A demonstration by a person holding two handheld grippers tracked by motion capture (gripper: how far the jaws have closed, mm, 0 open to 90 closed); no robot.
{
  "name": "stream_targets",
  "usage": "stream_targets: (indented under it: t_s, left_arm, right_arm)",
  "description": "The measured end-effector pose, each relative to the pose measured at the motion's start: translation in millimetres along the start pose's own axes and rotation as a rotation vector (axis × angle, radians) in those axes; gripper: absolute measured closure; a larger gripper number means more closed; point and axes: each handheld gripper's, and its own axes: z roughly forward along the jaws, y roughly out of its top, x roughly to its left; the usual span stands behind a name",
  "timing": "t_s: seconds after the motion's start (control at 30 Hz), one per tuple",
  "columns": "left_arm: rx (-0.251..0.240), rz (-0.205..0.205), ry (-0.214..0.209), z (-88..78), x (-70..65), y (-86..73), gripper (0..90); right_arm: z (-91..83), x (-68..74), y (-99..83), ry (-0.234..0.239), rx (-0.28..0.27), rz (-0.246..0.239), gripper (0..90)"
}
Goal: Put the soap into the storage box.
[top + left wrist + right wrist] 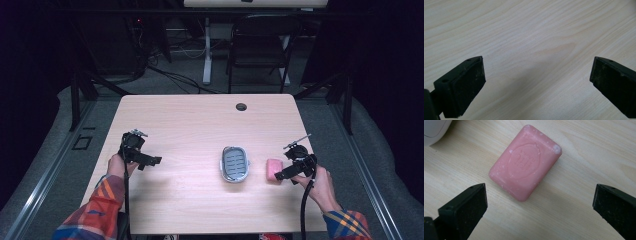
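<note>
While the right tongs (540, 202) stand spread wide just short of it, a pink rectangular bar of soap (525, 162) with an oval stamp lies flat on the pale wooden bench (190, 120), grasped by nothing. It sits just beside a grey-and-white oval soap dish (235, 163), apart from its rim. The bar is probably firm, light and dense, its smooth face slippery; white chips at its corners suggest it marks easily. Closing across the two long sides, near mid-length, seems the surest hold. The left tongs (537, 82) are likewise released, over bare wood well apart from both.
</note>
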Motion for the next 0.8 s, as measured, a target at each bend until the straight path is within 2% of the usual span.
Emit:
stream_targets:
  t_s: [0.1, 0.13, 0.17, 0.23, 0.27, 0.3, 0.33, 0.43, 0.47, 0.53, 0.8]
  left_arm:
    - [0.0, 0.0, 0.001, 0.0, -0.3, 0.1, 0.0]
    - [0.001, 0.0, 0.0, -0.1, -0.1, 0.1, 0.0]
    - [0.0, -0.001, -0.001, 0.0, 0.0, 0.0, 0.0]
    - [0.0, 0.0, -0.001, -0.1, 0.1, 0.0, 0.0]
    - [-0.001, 0.0, -0.002, -0.1, 0.2, 0.0, 0.0]
    - [0.0, 0.0, -0.001, -0.1, 0.1, 0.0, 0.0]
    - [-0.002, -0.001, -0.001, 0.0, 0.1, -0.1, 0.0]
    - [-0.004, -0.002, 0.004, 0.4, -0.4, 0.0, 0.0]
    - [-0.003, -0.001, 0.004, 0.4, -0.4, 0.1, 0.0]
    - [0.0, 0.0, -0.001, 0.3, -0.3, 0.3, 0.0]
    - [0.001, 0.002, 0.001, 0.6, -0.2, 0.3, 0.0]
  right_arm:
    - [0.6, 1.3, 2.0, -0.001, 0.003, -0.004, 0.0]
    - [2.2, 3.1, 2.4, 0.007, -0.017, 0.013, 0.0]
    - [1.0, 2.4, 4.4, 0.007, 0.008, -0.007, 0.0]
    - [2.4, 4.2, 6.3, 0.003, -0.003, 0.002, 0.0]
    - [2.1, 4.1, 7.9, 0.012, 0.008, -0.007, 0.0]
    - [4.1, 5.7, 8.0, -0.001, -0.014, 0.01, 0.0]
    - [3.4, 4.6, 9.8, 0.004, 0.011, -0.011, 0.0]
    - [5.7, 6.4, 12.5, 0.006, 0.017, -0.007, 0.0]
    - [7.8, 8.3, 12.5, -0.002, -0.005, 0.012, 0.0]
    - [7.7, 8.2, 15.7, 0.001, 0.019, -0.009, 0.0]
    - [16.1, 15.0, 24.9, -0.014, 0.037, -0.006, 0.0]
